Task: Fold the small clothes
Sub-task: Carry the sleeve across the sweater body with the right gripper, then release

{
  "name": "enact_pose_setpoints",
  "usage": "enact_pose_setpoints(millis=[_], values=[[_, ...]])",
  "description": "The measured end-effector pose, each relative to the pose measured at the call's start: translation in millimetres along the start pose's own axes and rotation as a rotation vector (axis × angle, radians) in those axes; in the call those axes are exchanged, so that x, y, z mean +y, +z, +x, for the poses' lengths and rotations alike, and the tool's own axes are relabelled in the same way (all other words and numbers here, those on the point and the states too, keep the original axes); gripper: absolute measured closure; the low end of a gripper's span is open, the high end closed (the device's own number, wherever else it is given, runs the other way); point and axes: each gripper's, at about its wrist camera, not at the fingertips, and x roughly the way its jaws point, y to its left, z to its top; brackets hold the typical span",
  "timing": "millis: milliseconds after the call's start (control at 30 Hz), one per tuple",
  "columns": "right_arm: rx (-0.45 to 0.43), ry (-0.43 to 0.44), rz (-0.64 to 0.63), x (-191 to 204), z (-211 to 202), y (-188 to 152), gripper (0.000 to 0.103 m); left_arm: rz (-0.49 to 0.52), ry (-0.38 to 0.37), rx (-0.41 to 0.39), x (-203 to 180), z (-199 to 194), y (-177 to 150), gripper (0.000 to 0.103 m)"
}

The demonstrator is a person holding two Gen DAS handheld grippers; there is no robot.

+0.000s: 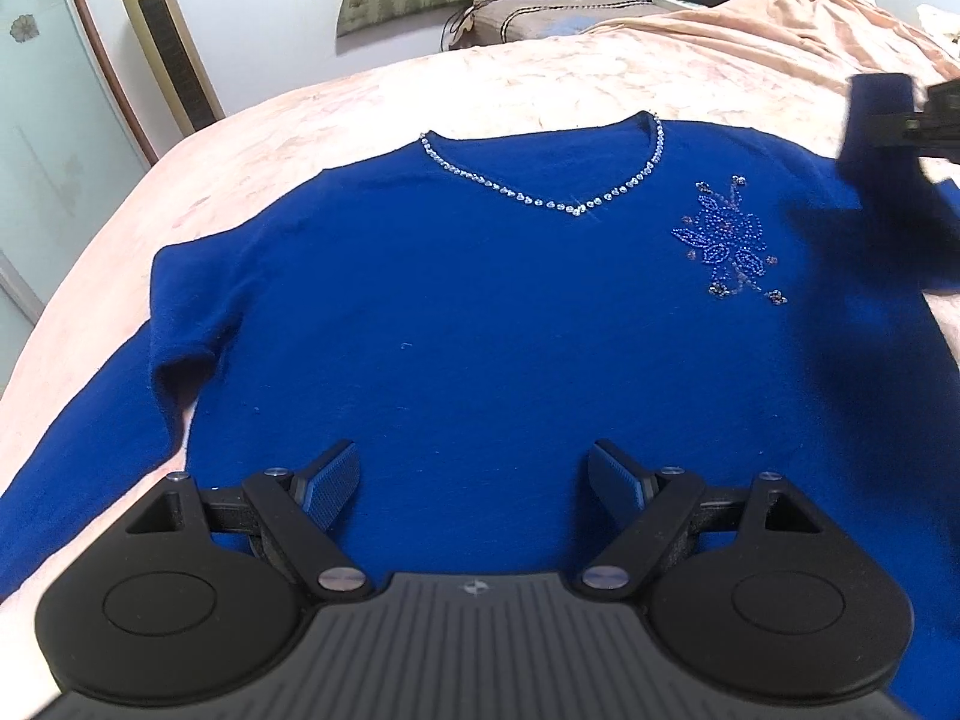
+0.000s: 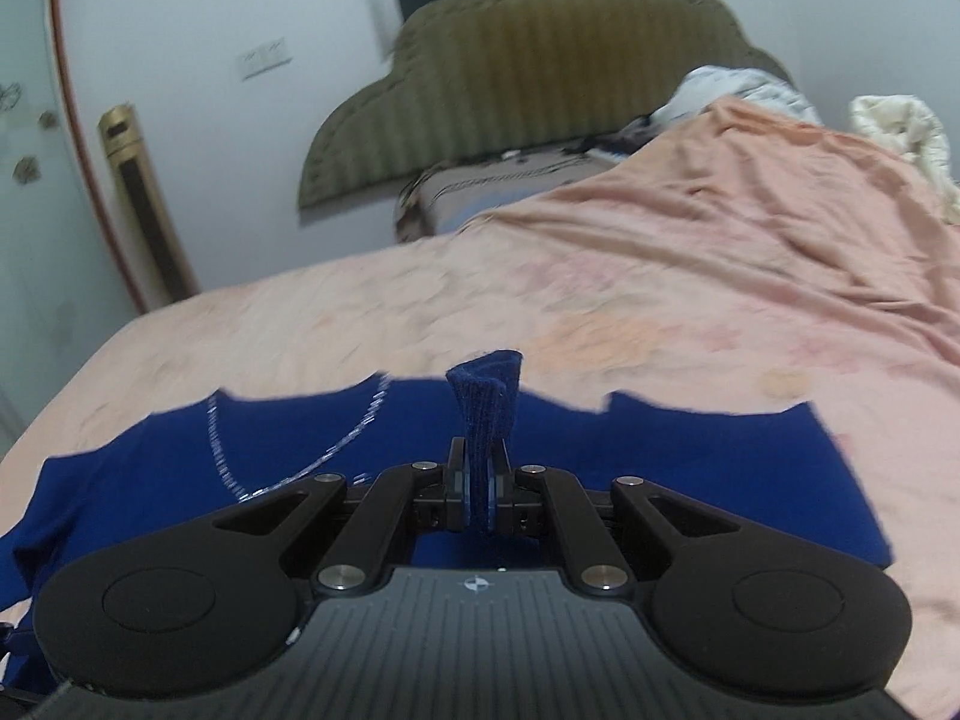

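From my left wrist camera, at about 10 o'clock, a gold tower fan (image 1: 165, 42) stands against the white wall, with a frosted glass door (image 1: 42, 138) beside it at 9 o'clock. The peach bedspread (image 1: 420, 90) covers the bed, and the blue sweater (image 1: 480, 312) lies flat on it, front up, filling the middle of the view. Its left sleeve (image 1: 102, 414) runs down toward 8 o'clock. The V neckline is edged with a rhinestone trim (image 1: 558, 204) at 12 o'clock, and a beaded flower (image 1: 729, 240) sits on the chest at about 2 o'clock. My left gripper (image 1: 474, 483) hangs over the lower part of the sweater at 6 o'clock with its 2 fingers spread wide and nothing between them; only blue knit shows in the gap. At 2 o'clock, near the frame edge, my right gripper (image 1: 918, 120) comes in blurred, with a dark fold of blue fabric at it.

From my right wrist camera, the green padded headboard (image 2: 540, 72) rises at 12 o'clock above the bedspread. My right gripper (image 2: 478, 480) is at the centre, its 2 fingers pressed together on a ribbed sleeve cuff (image 2: 486, 402) of the sweater, which sticks up past the fingertips (the cuff end is folded over at the top). The sweater body spreads from 8 o'clock to 4 o'clock beneath it.
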Motion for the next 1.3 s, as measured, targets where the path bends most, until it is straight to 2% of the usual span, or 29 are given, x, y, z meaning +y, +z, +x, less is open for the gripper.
enact_pose_setpoints(millis=[333,800,1300], values=[[0.037,0.057,-0.067,62,17,4,0.093,-0.023,-0.021,0.002,20,1,-5,0.019],[0.092,0.108,-0.036,122,54,-1,0.093,-0.057,0.007,-0.016,53,2,-10,0.019],[0.119,0.238,-0.09,211,80,1,0.093,-0.106,0.019,0.001,82,6,-22,0.019]])
